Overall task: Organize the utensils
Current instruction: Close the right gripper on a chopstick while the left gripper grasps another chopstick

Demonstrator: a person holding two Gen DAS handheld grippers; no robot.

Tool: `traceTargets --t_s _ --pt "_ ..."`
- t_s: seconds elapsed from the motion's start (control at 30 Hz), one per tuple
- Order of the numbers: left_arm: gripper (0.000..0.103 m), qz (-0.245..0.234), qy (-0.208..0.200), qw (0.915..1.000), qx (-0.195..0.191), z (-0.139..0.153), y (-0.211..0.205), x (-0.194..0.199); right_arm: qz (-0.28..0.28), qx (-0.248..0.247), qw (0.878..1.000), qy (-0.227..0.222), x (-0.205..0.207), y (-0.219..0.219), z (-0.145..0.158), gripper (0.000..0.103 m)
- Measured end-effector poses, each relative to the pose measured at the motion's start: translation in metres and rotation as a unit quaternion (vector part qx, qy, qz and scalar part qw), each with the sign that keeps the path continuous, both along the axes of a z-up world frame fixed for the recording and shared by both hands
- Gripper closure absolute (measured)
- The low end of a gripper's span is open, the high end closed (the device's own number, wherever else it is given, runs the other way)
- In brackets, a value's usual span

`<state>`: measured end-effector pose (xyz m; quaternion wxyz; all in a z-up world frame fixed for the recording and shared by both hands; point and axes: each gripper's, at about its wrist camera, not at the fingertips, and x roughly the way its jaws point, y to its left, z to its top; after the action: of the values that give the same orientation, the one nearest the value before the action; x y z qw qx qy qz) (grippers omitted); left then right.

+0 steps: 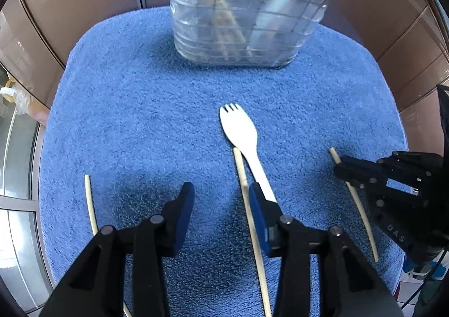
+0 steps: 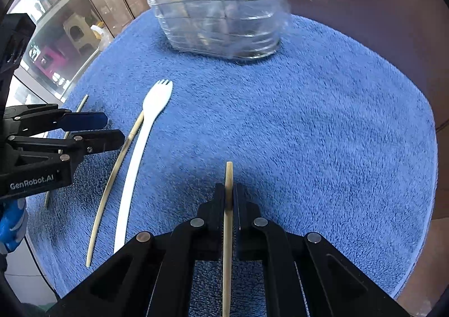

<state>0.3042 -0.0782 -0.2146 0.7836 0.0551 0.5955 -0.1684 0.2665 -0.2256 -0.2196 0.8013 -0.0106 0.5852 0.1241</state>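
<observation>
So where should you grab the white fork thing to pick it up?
Grab the white fork by its thin handle, near the middle, coming straight down from above. It lies flat on the blue towel, so only the top and sides are free. The handle is narrow enough to pinch across. Come in from the side away from the chopstick lying right beside it, so only the fork gets pinched.
</observation>
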Motion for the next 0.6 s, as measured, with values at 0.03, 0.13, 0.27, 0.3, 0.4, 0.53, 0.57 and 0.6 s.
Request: traceTargets --t_s 0.03,0.13,0.27,0.3,0.4,0.53,0.57,0.6 --pt "0.065 0.002 0.006 1.0000 0.002 -0.003 -0.001 0.001 -0.001 0.004 1.000 -0.001 -0.001 -0.001 0.000 0.097" --pt "0.065 0.004 0.010 0.9999 0.007 -0.007 -0.005 0.003 -0.001 0.011 1.000 -0.002 -0.002 -0.001 0.003 0.097" --pt "0.065 0.008 0.009 0.9998 0.014 -0.009 -0.009 0.000 0.000 0.019 1.000 -0.002 -0.006 -0.008 0.003 0.097" --pt "0.065 0.009 0.009 0.9998 0.016 -0.009 -0.009 0.000 0.000 0.022 1.000 -0.002 -0.007 -0.009 0.004 0.097" --pt "0.065 0.017 0.018 0.9996 0.012 -0.010 -0.004 0.003 0.001 0.028 1.000 -0.004 -0.015 -0.023 0.006 0.097" --pt "0.065 0.032 0.042 0.9986 -0.010 -0.011 0.005 0.009 0.002 0.033 0.999 -0.006 -0.014 -0.026 0.006 0.097" --pt "0.065 0.034 0.046 0.9983 -0.013 -0.011 0.005 0.010 0.002 0.035 0.999 -0.006 -0.015 -0.027 0.005 0.097" --pt "0.065 0.035 0.047 0.9982 -0.013 -0.011 0.007 0.011 0.002 0.036 0.999 -0.007 -0.015 -0.029 0.006 0.097"
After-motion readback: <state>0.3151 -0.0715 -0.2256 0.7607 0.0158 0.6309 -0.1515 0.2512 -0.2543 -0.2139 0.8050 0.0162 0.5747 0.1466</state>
